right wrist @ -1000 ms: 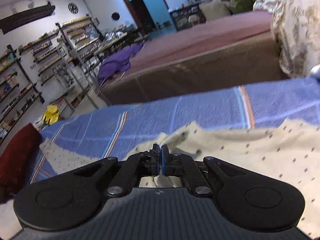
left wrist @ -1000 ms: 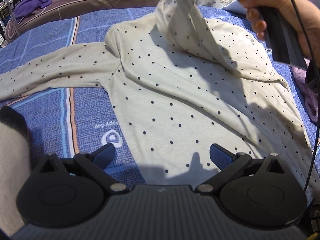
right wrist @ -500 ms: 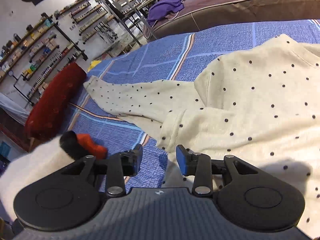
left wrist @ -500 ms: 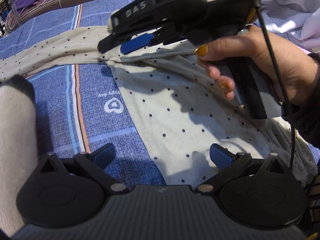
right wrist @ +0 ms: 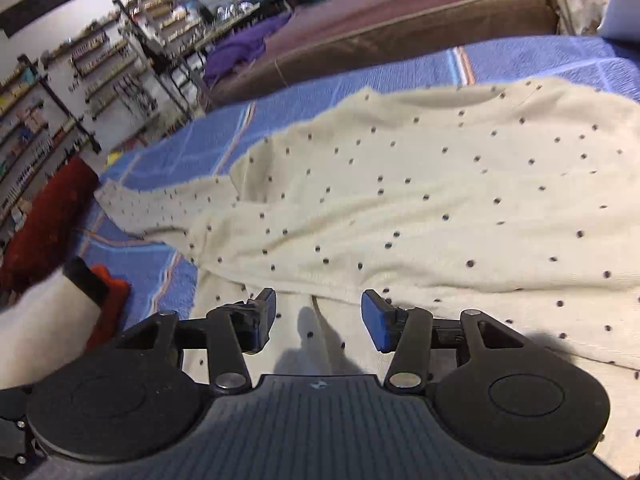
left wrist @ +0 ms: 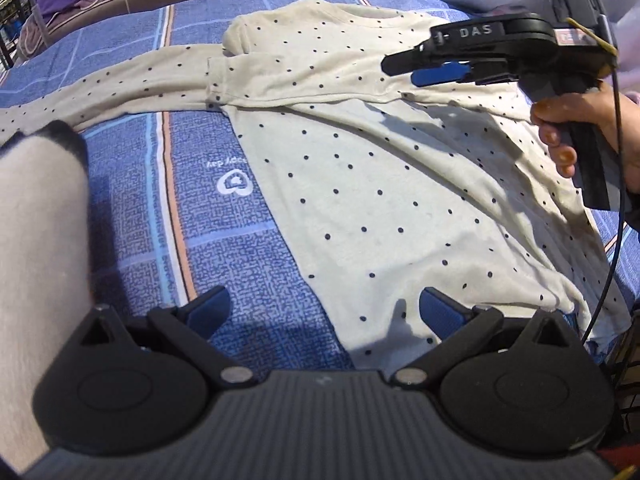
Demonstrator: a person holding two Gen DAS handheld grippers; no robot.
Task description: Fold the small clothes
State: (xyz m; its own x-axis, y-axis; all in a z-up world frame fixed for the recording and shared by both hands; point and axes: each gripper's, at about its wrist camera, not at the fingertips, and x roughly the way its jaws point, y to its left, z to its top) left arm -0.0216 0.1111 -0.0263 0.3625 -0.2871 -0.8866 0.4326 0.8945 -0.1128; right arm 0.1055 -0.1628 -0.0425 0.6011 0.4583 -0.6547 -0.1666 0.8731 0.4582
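A cream long-sleeved top with dark dots (left wrist: pixel 360 184) lies flat on the blue patterned bedspread (left wrist: pixel 224 240). Its right sleeve is folded across the chest, cuff (left wrist: pixel 218 80) at the left; the other sleeve stretches out to the left (left wrist: pixel 100 92). My left gripper (left wrist: pixel 324 312) is open and empty just above the top's lower hem. My right gripper (right wrist: pixel 318 320) is open and empty, hovering over the folded sleeve (right wrist: pixel 360 220); it also shows in the left wrist view (left wrist: pixel 436 70), held by a hand at the right.
A white fluffy sleeve with a dark cuff (left wrist: pixel 36 220) is at the left. A brown mattress edge (right wrist: pixel 400 16) with purple cloth (right wrist: pixel 240 48) lies beyond the bedspread. A red cushion (right wrist: pixel 44 220) sits at the far left, and shelving (right wrist: pixel 100 68) stands behind it.
My right gripper carried the sleeve across the chest, laid it down and opened; it then pulled back to the right. My left gripper stayed open near the hem.
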